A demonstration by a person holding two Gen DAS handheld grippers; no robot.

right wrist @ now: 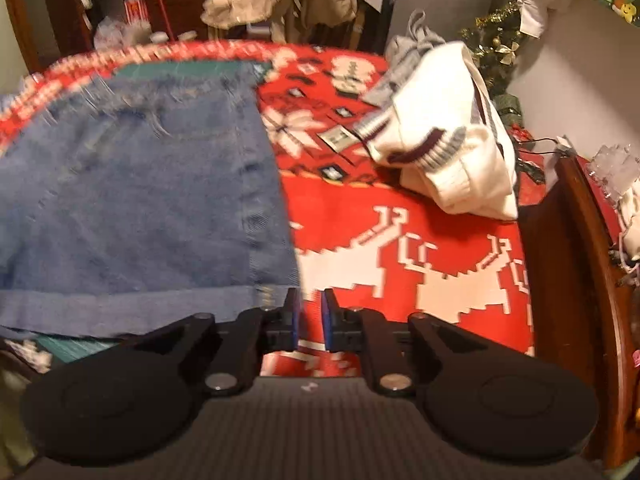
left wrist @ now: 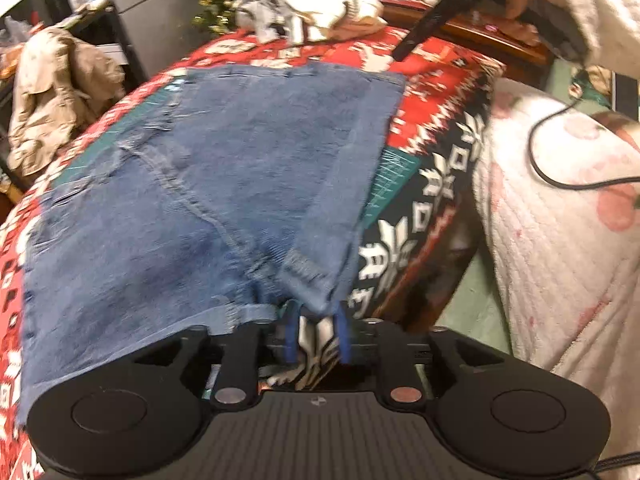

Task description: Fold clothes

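Denim shorts [left wrist: 208, 184] lie flat on the red patterned blanket [right wrist: 400, 240]; left gripper [left wrist: 316, 320] pinches their near corner; right gripper [right wrist: 310, 312] hovers slightly parted, empty, beside the hem; likely mid-fold, needing a carry-over.

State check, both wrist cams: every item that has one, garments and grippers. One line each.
denim shorts: spread flat on the blanket, one side folded over, hem corner lifted.
left gripper: part open, hem corner of the shorts between its fingers.
right gripper: part open, holding nothing, beside the shorts' edge.
white sweater: crumpled, unfolded, at the far side.
beige jacket: draped in a heap off the table.
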